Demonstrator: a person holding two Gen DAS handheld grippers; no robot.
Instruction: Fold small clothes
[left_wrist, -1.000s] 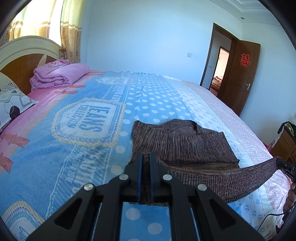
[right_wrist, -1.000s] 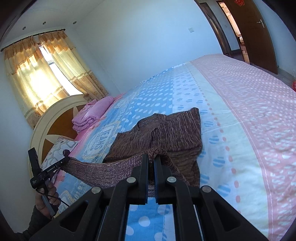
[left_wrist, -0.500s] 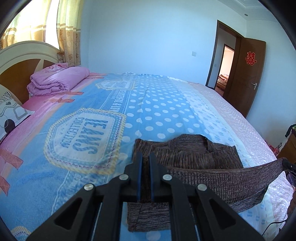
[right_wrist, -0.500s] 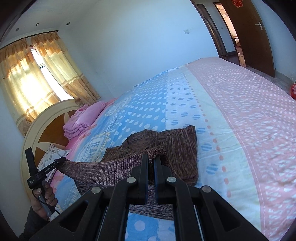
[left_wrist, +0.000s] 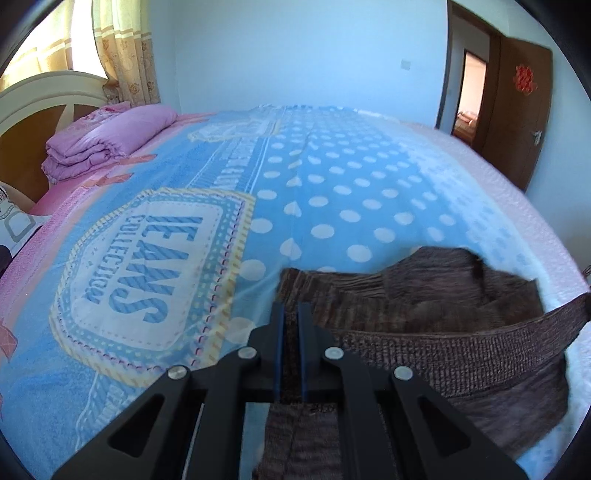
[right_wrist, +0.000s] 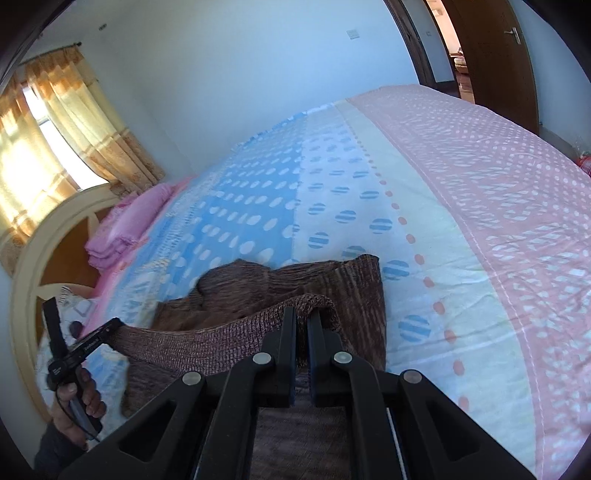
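1. Mid-fold: near edge of the brown knit garment (left_wrist: 424, 317) lifted off the bed (left_wrist: 332, 206) and stretched as a taut band between both tools, rest of it lying rumpled on the blue dotted bedspread.
2. Left gripper (left_wrist: 291, 325): fingers (left_wrist: 279, 332) pinched almost shut on one corner of the ribbed hem, loose fabric hanging below the jaws.
3. Right gripper (right_wrist: 302, 325): fingers (right_wrist: 290, 332) likewise clamped nearly closed on the opposite corner, knit bunched over the tips.
4. Left gripper also visible in the right wrist view (right_wrist: 107, 330), held in the person's hand (right_wrist: 79, 395), hem running straight across from it.
5. Probable step: carrying the held edge over the lying part to double the garment.
6. Next move, as judged: both corners kept level and equally far forward, lowered onto the far edge so the layers line up, then released together; slack or uneven travel likely to leave a skewed fold.
7. Lying part wrinkled near its middle; some smoothing perhaps needed afterwards.
8. Around: folded pink quilt (left_wrist: 107, 144) by the headboard (left_wrist: 44, 96), well apart from the garment; curtains (right_wrist: 74, 122) at the window; wooden door (left_wrist: 517, 107) ajar beyond the bed.
9. Nothing on the bedspread between the held edge and the landing spot.
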